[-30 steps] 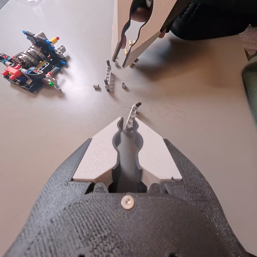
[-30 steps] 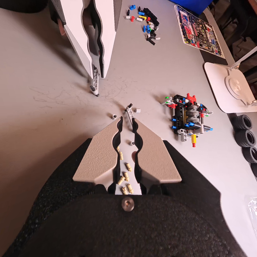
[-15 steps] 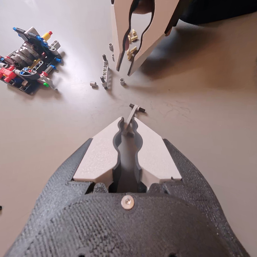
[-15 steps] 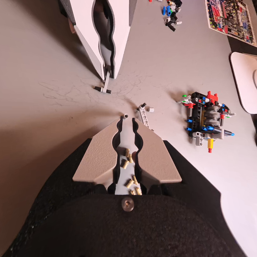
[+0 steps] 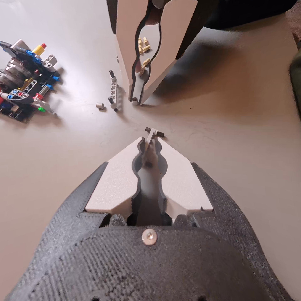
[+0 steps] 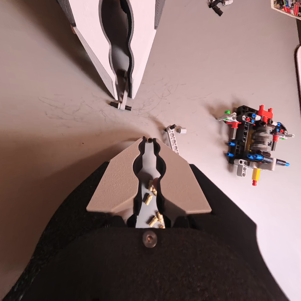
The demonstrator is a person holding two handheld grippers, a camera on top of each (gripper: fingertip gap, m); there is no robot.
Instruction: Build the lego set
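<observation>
My left gripper is shut on a light grey beam that has a black pin crosswise through its far end. The pin touches the table. It also shows in the right wrist view, tips down. My right gripper is closed on a small grey bush that sits on the table between its tips. It also shows in the left wrist view. A second grey beam with black pins lies just left of it. The part-built model stands off to the side.
Another loose grey bush lies by the second beam. Several tan pins lie under my right gripper. A small pile of black parts and a printed booklet are at the far right. Some 6 cm of space lies between my two pairs of fingers.
My right gripper moved forward past the tan pins and closed around the small grey bush. My left gripper turned the beam so its pin lies crosswise, and lowered it to the table.
</observation>
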